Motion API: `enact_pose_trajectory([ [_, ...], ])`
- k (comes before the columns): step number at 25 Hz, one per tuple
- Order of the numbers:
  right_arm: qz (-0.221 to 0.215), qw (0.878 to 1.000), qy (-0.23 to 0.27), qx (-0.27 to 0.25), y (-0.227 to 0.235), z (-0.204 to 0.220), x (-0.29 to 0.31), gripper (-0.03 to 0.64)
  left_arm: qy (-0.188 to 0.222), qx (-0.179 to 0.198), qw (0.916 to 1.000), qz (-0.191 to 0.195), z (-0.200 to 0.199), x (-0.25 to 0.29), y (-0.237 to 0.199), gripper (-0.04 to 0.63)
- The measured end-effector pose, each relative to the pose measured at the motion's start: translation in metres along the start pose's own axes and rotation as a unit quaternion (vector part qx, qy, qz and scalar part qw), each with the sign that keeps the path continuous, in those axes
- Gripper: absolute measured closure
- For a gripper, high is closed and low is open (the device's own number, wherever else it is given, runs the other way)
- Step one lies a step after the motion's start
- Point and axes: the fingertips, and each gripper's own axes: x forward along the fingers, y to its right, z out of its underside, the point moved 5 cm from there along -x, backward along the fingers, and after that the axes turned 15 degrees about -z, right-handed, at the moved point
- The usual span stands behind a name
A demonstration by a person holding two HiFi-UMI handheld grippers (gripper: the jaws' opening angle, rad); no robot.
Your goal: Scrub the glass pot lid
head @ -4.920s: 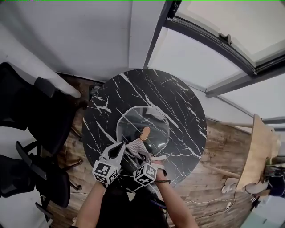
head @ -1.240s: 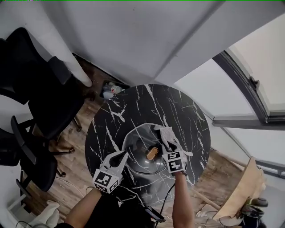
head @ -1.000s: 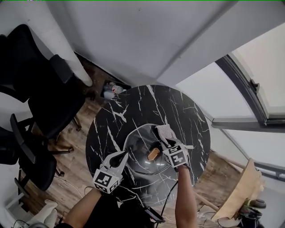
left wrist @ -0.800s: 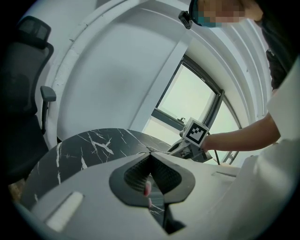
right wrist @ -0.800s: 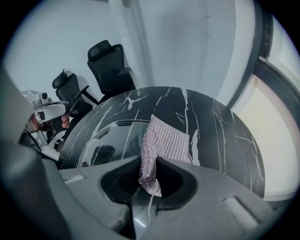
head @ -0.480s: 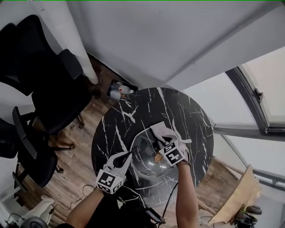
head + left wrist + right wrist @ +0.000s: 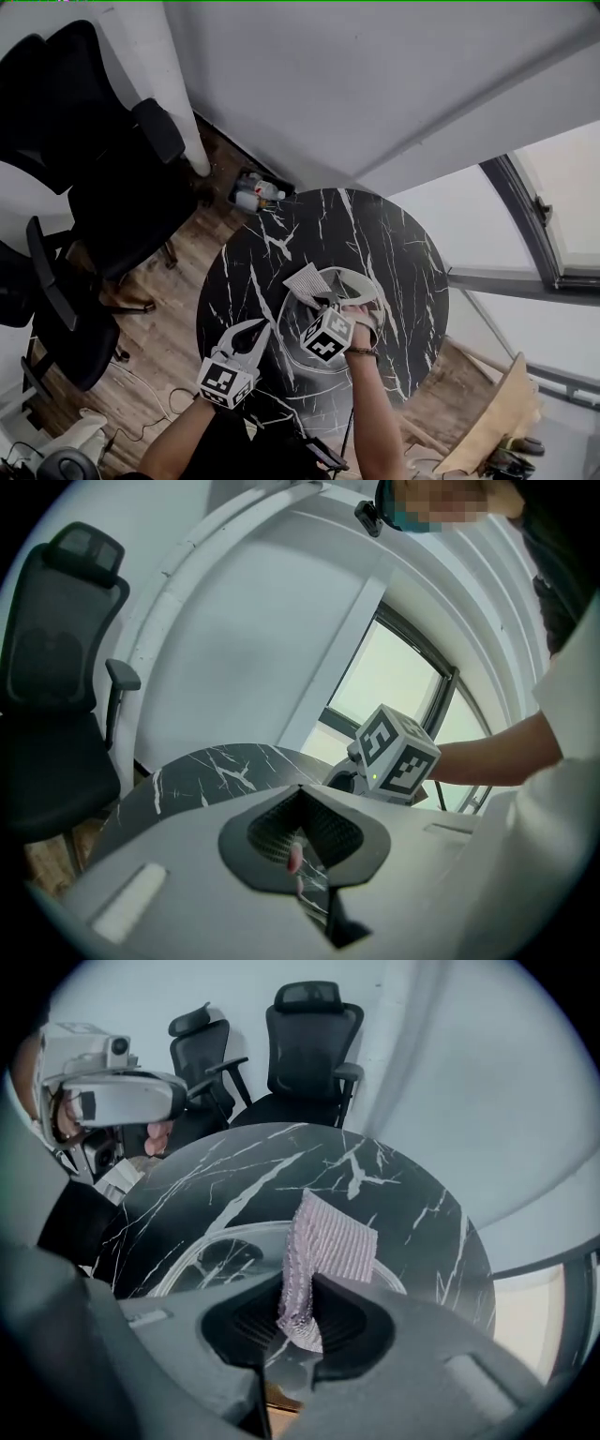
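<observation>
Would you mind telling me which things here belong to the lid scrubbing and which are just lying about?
In use: glass pot lid, scrub cloth, right tool gripping the cloth, marble table underneath.
Lying about: office chairs, floor clutter by the wall.

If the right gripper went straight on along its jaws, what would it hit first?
The cloth clamped in the right gripper leads, so it would touch first, most likely on the glass pot lid near its rim; depth is hard to judge.
</observation>
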Motion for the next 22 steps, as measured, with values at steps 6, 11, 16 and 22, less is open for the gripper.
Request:
enact_pose_trajectory([
  [6, 0.015, 1.0, -0.018, -0.019, -0.041, -0.016, 0.018, 0.54, 0.005, -0.001, 1.0, -0.003, 0.003, -0.008, -0.006, 0.594],
  [11, 0.036, 0.999, -0.006, -0.02, -0.071, -0.019, 0.031, 0.54, 0.008, -0.003, 0.9999, -0.013, 0.004, -0.017, -0.014, 0.594],
  [16, 0.058, 0.998, 0.026, -0.009, -0.092, -0.01, 0.034, 0.54, 0.008, 0.008, 0.9999, -0.008, 0.003, -0.027, -0.009, 0.594],
  [22, 0.068, 0.997, 0.043, -0.001, -0.113, 0.011, 0.034, 0.54, 0.011, 0.019, 0.9998, 0.002, 0.006, -0.04, 0.009, 0.594],
])
